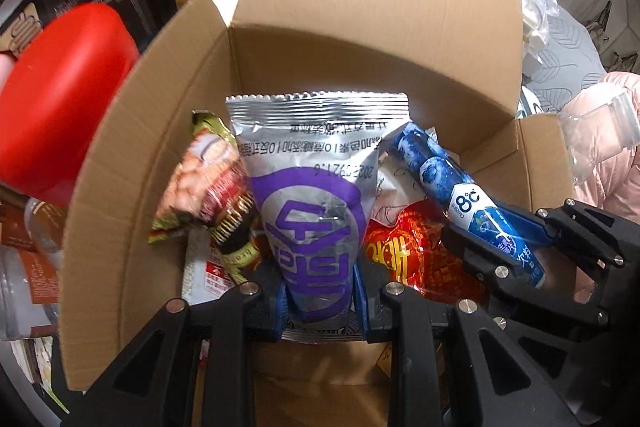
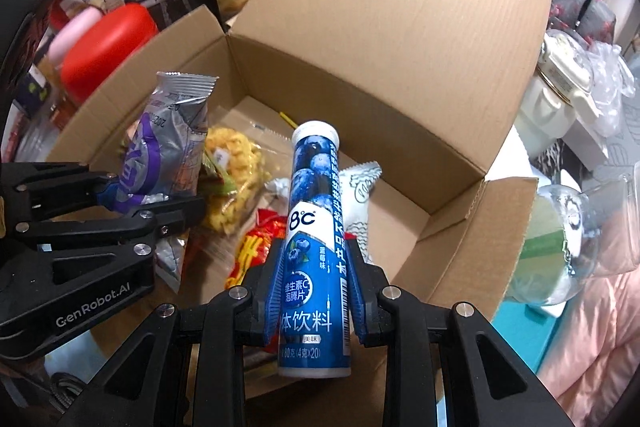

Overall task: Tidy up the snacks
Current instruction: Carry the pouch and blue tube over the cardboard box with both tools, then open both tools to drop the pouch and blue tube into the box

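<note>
My left gripper (image 1: pixel 320 291) is shut on a silver and purple snack packet (image 1: pixel 314 187), held upright over the open cardboard box (image 1: pixel 384 27). In the right wrist view that packet (image 2: pixel 168 143) hangs at the left above the box (image 2: pixel 400 27). A blue blueberry tablet tube (image 2: pixel 316 227) stands between the blue pads of my right gripper (image 2: pixel 316 279), which is shut on it over the box's near side. The same tube (image 1: pixel 460 195) and the right gripper (image 1: pixel 500 247) show at the right of the left wrist view. Both grippers point steeply down into the box.
Inside the box lie a red packet (image 2: pixel 256 247), a yellow snack bag (image 2: pixel 236 167) and a white patterned packet (image 2: pixel 360 195). A red lidded container (image 1: pixel 60 99) stands left of the box. Bags and clutter crowd the back; pink fabric (image 2: pixel 592 347) lies at the right.
</note>
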`<state>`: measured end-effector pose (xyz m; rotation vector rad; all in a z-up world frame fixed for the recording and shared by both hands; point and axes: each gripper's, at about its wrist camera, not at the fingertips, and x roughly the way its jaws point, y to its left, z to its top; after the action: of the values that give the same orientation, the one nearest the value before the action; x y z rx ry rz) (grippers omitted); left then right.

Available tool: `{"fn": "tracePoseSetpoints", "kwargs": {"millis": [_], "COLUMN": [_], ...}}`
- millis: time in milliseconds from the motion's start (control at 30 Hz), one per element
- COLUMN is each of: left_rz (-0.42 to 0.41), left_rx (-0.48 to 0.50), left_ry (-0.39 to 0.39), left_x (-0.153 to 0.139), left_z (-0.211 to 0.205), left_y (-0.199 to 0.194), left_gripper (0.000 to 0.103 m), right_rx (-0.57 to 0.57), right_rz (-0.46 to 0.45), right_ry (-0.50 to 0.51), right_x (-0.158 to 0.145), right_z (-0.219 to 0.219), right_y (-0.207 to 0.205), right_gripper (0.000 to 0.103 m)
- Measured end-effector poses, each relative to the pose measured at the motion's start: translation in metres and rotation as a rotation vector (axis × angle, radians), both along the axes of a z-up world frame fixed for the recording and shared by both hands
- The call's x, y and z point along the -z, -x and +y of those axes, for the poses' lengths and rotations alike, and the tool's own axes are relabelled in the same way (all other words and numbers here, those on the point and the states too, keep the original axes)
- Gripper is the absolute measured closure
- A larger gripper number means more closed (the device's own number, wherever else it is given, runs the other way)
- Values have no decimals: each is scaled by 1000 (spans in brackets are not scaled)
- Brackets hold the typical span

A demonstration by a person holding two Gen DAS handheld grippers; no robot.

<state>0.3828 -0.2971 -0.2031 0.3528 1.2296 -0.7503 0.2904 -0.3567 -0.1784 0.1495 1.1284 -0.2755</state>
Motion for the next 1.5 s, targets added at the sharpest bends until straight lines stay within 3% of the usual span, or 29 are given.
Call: {"fn": "tracePoseSetpoints", "kwargs": {"millis": [600,900,1100,1200,1300,1367,1433,1500], "left_rz": [60,-2,-21,-32,-54,-76,-95,-92], "left_rx": [-1,-2,3,-11,-14,-19,-24,-38], "left_ry": [-5,-23,-69,-81,-78,-68,-56,-34], "left_x": [17,1,-12,-15,-26,-35,-45,-57], "left_z": [-4,-7,-15,-20,-22,-20,-19,-16], "left_y": [-15,-10,-8,-2,5,9,11,11], "left_gripper": [78,78,76,75,66,46,32,31], "right_rx": [-11,-6,-10,11,32,36,40,41], "right_rz": [61,76,76,77,72,66,56,44], "right_ry": [-25,-24,15,33,25,29,37,40], "right_x": [10,4,-7,-14,-20,-25,-32,-40], "right_z": [10,-3,0,-3,-9,-10,-11,-12], "right_y": [-18,-16,-14,-10,-6,-3,0,1], "right_gripper": [75,74,53,48,48,48,48,48]}}
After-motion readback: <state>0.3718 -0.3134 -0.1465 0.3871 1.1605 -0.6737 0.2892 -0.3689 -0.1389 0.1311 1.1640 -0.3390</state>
